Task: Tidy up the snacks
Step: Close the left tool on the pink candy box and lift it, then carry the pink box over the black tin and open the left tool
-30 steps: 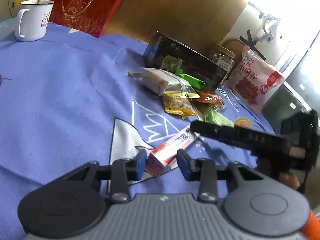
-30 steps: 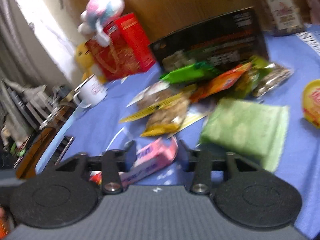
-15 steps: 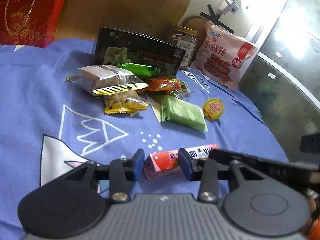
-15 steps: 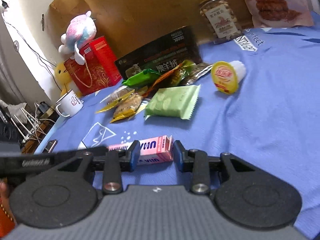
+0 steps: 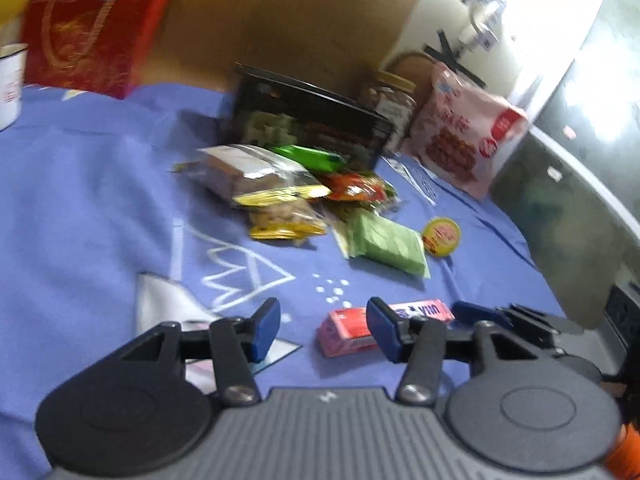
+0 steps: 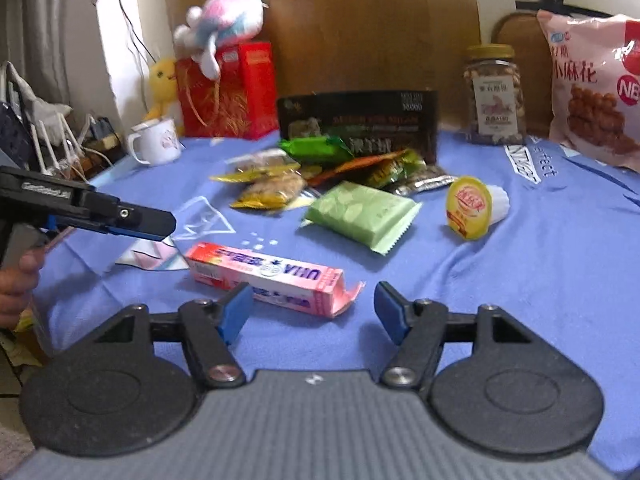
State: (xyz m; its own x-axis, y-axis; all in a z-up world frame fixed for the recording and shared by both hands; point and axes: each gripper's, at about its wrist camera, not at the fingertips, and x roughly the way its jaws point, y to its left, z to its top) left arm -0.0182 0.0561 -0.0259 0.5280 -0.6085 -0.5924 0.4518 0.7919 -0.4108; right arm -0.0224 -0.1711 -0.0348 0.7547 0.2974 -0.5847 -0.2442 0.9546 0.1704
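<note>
A long pink snack box point(image 6: 264, 272) lies flat on the blue cloth point(image 6: 540, 280), one end flap torn open. My right gripper point(image 6: 313, 314) hovers just in front of it; its jaws are opening, stand wide and touch nothing. In the left wrist view the same pink box point(image 5: 348, 330) lies beside the right fingertip of my left gripper point(image 5: 324, 332), whose jaws are also opening, with no pad pressing on the box. The left gripper point(image 6: 120, 220) reaches in from the left in the right wrist view. A blue pad of the right gripper point(image 5: 480, 312) shows past the box.
Behind the box lie a green packet point(image 6: 360, 212), a yellow jelly cup point(image 6: 472, 206) and a pile of small packets point(image 6: 272, 192) before a black box point(image 6: 360, 128). A nut jar point(image 6: 496, 96), pink bag point(image 6: 592, 92), red gift bag point(image 6: 228, 92) and mug point(image 6: 156, 144) line the back.
Both grippers have let go of the pink box, which now rests on the cloth. Both pairs of jaws stand wider, the right much wider, and have drawn back slightly.
</note>
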